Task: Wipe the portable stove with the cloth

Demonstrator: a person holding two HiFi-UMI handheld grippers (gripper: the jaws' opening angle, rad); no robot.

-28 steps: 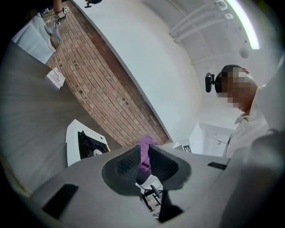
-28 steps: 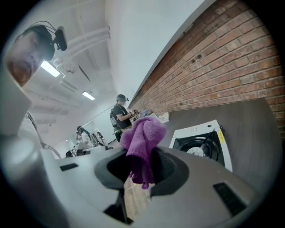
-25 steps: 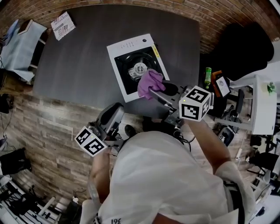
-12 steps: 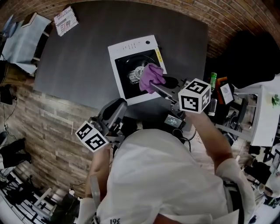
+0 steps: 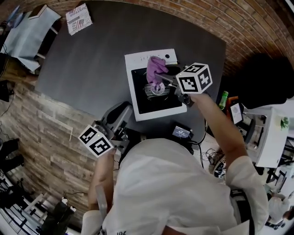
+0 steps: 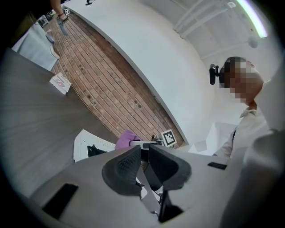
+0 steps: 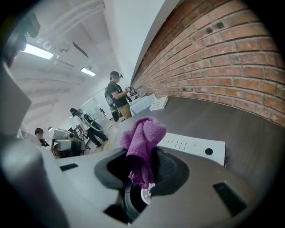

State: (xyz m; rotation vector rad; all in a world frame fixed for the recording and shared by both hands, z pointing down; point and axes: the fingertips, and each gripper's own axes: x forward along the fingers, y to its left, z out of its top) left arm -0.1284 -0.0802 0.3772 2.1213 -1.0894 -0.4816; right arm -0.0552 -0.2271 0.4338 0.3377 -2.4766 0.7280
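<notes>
The portable stove (image 5: 131, 92) is white with a black top and a round burner (image 5: 155, 88), and it stands on the dark grey table (image 5: 82, 59). My right gripper (image 5: 158, 78) is shut on a purple cloth (image 5: 155, 68) over the stove's far half, between the burner and the control strip. In the right gripper view the cloth (image 7: 142, 133) bunches up between the jaws (image 7: 141, 171), with the stove's white panel (image 7: 196, 144) beyond. My left gripper (image 5: 120, 112) hovers at the table's near edge, left of the stove, its jaws (image 6: 143, 153) shut on nothing.
A printed packet (image 5: 77, 12) lies at the table's far left corner. A small black device (image 5: 180, 132) sits by the near edge, right of the stove. A green bottle (image 5: 223, 98) stands off the table's right. People (image 7: 116, 95) stand far off.
My right gripper has carried the purple cloth from the stove's near right edge across the burner toward the control strip. The left gripper has stayed by the table's near edge.
</notes>
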